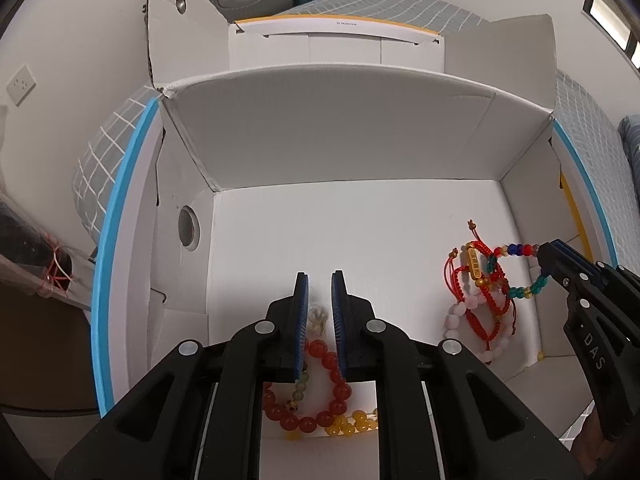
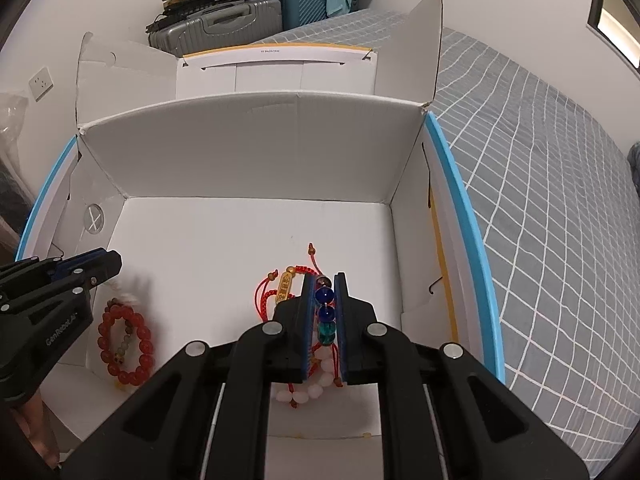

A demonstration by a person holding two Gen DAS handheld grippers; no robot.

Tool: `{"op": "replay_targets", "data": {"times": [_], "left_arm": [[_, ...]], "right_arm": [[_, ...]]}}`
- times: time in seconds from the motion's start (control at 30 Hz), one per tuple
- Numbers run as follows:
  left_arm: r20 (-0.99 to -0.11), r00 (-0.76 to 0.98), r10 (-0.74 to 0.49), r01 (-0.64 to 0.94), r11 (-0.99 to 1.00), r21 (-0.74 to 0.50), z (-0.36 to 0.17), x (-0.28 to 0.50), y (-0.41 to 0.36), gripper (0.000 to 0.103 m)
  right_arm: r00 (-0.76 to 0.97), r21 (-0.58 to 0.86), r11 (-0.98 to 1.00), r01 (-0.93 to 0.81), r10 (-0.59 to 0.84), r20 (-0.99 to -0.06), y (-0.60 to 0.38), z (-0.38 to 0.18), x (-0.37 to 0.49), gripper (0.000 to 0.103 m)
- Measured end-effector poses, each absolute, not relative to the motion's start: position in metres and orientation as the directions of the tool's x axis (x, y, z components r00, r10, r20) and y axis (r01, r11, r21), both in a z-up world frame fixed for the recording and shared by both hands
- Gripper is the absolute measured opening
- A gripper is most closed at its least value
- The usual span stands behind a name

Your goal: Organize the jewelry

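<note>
A white cardboard box [image 1: 340, 216] holds the jewelry. My left gripper [image 1: 320, 280] is open above a red bead bracelet [image 1: 320, 404], a pale blurred bracelet [image 1: 318, 318] and a yellow bead bracelet [image 1: 352, 426]. My right gripper [image 2: 323, 278] is shut on a multicoloured bead bracelet [image 2: 325, 312], blue, green and red [image 1: 516, 270], held over a pile of red cord bracelets with a gold charm [image 1: 476, 266] and a pink bead bracelet [image 1: 460, 320]. The right gripper also shows at the right of the left wrist view [image 1: 550, 250]. The left gripper shows at the left of the right wrist view [image 2: 108, 264].
The box [image 2: 256, 160] sits on a bed with a grey checked cover [image 2: 540, 200], its flaps raised around it. Suitcases [image 2: 240, 20] stand against the far wall. A wall socket [image 2: 41, 82] is at the left.
</note>
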State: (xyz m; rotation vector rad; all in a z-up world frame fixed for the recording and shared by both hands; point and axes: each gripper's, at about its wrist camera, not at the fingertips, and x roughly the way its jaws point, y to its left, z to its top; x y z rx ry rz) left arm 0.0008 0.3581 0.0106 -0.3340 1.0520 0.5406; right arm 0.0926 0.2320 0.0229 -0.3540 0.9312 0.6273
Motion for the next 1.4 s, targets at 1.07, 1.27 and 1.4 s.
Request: {"op": "replay_targets", "data": {"times": [1.07,1.27,1.4], "left_arm": [[-0.706,0.591,0.391,-0.564,0.825,-0.015,0.062,-0.124,0.29,0.097],[-0.699,0.599,0.39,-0.559,0.829,-0.015,0.058,-0.134,0.275,0.097],[-0.691,0.59,0.417,-0.583,0.812,-0.007,0.056,-0.143,0.268,0.097]], "right_arm": [[0.584,0.006,0.794,-0.608,0.453,-0.673,0.138,0.074,0.001,0.095],[0.6,-0.001,0.803,-0.596,0.444,-0.665,0.131,0.07,-0.011,0.095],[0.613,-0.007,0.807,-0.59,0.443,-0.655,0.127,0.068,-0.022,0.095]]}}
